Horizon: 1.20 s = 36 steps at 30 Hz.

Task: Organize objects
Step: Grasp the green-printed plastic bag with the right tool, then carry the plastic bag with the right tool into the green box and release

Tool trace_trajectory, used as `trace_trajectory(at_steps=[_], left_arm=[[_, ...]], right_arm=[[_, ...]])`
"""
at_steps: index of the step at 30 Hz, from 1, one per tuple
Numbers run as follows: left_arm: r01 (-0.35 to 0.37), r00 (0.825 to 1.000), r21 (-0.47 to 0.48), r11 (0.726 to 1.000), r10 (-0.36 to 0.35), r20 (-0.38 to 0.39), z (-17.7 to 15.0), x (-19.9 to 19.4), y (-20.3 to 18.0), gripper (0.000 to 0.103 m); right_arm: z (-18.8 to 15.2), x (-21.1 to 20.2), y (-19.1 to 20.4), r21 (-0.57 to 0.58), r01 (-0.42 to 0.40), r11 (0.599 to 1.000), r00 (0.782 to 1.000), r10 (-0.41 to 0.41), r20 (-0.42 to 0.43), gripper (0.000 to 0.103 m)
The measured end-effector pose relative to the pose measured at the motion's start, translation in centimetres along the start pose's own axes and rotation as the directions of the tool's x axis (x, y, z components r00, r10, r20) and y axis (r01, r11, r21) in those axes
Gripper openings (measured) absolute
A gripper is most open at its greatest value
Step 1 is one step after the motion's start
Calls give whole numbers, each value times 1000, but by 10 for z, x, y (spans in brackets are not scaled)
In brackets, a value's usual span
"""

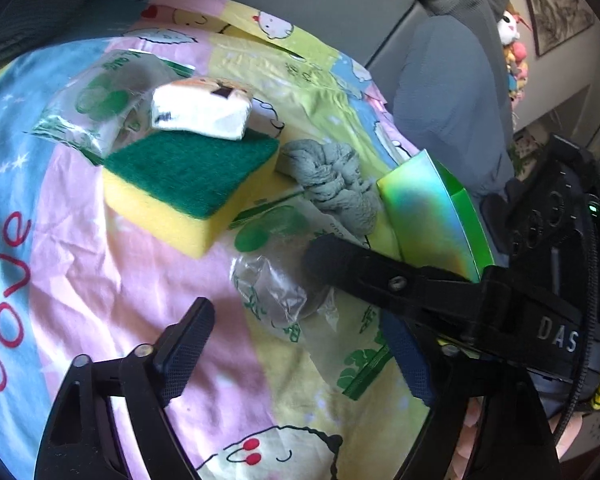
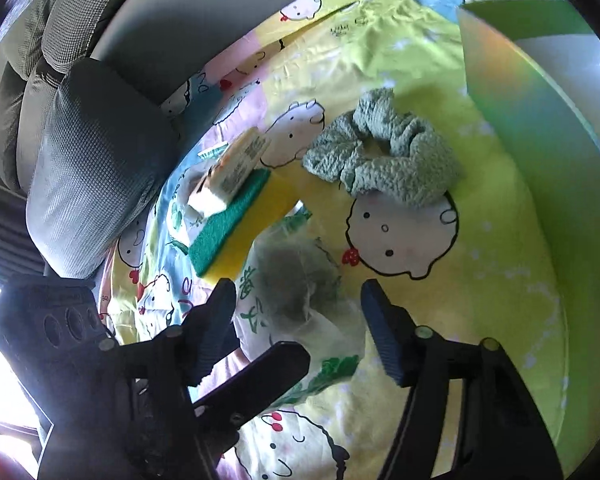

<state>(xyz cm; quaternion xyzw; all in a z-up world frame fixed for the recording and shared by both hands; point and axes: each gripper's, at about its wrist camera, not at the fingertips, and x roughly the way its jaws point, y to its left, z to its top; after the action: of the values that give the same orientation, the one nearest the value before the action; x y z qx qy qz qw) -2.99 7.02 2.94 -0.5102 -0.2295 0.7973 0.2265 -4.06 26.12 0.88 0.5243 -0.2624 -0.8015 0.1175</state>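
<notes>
Right wrist | fingers (image 2: 298, 320) spread wide | plastic bag (image 2: 300, 280) lies between, ungripped

The left gripper (image 1: 304, 338) is built of matte black plastic with ribbed dark-blue finger pads (image 1: 184, 354) and silver screws. On the right gripper (image 2: 298, 322), the same black frame is seen, lettered "DAS", beside a braided cable and yellow-striped tape.

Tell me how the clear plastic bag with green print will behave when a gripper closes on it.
The clear plastic bag looks thin and crumpled, so it will likely collapse and hang floppy. Its glossy film may slip between the right gripper fingers. It seems light; whatever grey lies inside is too blurred to judge.
</notes>
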Motion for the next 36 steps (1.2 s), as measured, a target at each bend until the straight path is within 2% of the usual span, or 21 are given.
trace_trajectory(at_steps=[3, 8, 16, 21, 27, 36], left_arm=[[34, 999, 12, 999, -33, -13, 0, 1, -4, 66], [25, 1000, 46, 999, -25, 9, 0, -4, -16, 63], [6, 992, 136, 991, -23, 124, -1, -38, -45, 63], [-6, 979, 170, 985, -29, 204, -6, -66, -53, 63], [-22, 959, 188, 982, -32, 281, -15, -90, -56, 63], [-14, 949, 215, 977, -55, 310, -18, -98, -68, 63]], right_arm=[[-2, 10, -5, 31, -37, 999, 998, 39, -50, 65], [-6, 5, -4, 33, -40, 999, 999, 41, -20, 57], [-15, -30, 14, -14, -97, 995, 991, 98, 91, 55], [-23, -55, 33, -80, -132, 988, 978, 143, 150, 55], [-31, -70, 50, -146, -164, 976, 964, 189, 184, 55], [-39, -86, 60, -192, -164, 968, 954, 205, 219, 55]])
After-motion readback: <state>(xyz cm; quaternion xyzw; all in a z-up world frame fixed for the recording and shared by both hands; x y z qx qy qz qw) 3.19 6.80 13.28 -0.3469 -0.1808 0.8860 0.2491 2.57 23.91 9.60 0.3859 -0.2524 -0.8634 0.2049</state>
